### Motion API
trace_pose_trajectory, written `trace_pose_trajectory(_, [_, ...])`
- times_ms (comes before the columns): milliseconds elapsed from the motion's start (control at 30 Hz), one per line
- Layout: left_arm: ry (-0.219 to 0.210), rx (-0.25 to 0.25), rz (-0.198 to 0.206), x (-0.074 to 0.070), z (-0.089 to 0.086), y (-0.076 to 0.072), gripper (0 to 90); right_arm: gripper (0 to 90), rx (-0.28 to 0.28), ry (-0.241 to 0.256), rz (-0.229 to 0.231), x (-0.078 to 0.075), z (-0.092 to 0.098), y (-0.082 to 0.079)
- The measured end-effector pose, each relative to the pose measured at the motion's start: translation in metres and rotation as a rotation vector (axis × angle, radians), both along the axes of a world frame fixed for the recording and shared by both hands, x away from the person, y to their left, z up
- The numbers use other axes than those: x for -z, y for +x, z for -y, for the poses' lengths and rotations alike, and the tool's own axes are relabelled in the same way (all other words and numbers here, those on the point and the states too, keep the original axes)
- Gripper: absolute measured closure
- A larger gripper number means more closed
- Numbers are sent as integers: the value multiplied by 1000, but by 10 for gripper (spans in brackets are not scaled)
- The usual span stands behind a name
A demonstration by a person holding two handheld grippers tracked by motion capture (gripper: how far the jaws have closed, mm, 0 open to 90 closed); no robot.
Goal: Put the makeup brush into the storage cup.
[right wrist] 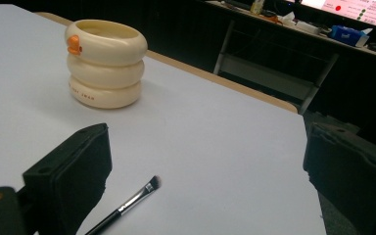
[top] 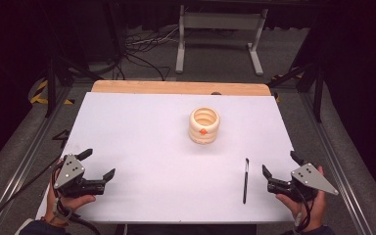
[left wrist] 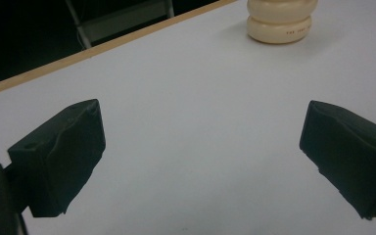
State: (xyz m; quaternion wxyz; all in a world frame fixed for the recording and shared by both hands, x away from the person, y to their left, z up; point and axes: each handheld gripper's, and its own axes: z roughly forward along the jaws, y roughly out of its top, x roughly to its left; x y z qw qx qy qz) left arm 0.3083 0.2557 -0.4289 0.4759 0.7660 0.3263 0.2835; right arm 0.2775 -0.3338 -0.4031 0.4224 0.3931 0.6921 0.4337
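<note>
Left gripper (top: 98, 164): held by the left hand (top: 68, 201) at the near left corner of the table (top: 142, 142); jaws spread wide, nothing between them but bare white tabletop (seen plainly in the left gripper view)
Right gripper (top: 280, 164): held by the right hand (top: 307, 208) at the near right edge; jaws spread wide, nothing pinched
Brush (top: 245, 180): laid flat on the table just left of the right gripper, apart from it; dark handle, bristle end pointed away from the person (in the right gripper view it is seen near one jaw, bristles toward the pot)
Pot (top: 204, 125): cream, ribbed in three rings, upright, open at the top, a small orange mark on its upper ring; set beyond the brush, past the table's middle, well apart from both grippers
Table: white top, with a wooden strip along the far edge
</note>
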Motion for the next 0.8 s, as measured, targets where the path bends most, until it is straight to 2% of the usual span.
trace_pose_trajectory(67, [15,-3,-3,0,1,0,52,55,-2,12,-24,2,2,2])
trace_pose_trajectory(300, [2,8,-11,1,-1,0,56,105,-7,6,-108,6,0,8])
trace_pose_trajectory(333, [1,16,-21,2,-1,1,57,126,1,-24,-144,7,-3,11])
trace_pose_trajectory(433, [5,19,-32,3,-1,2,57,167,-4,-22,-221,6,-5,17])
trace_pose_trajectory(567, [-1,18,-53,4,1,3,65,206,-3,-33,-379,2,-13,32])
trace_pose_trajectory(633, [-17,15,-68,6,0,5,69,215,-10,-35,-477,0,-17,41])
trace_pose_trajectory(667, [-17,15,-68,6,0,5,72,215,-10,-35,-477,0,-17,41])
trace_pose_trajectory(700, [-11,10,-71,6,0,5,72,214,4,-41,-532,-2,-19,48])
trace_pose_trajectory(767, [-3,10,-78,7,1,6,74,227,15,-11,-639,-3,-20,60])
trace_pose_trajectory(800, [-3,10,-78,7,1,6,75,227,15,-11,-639,-3,-20,60])
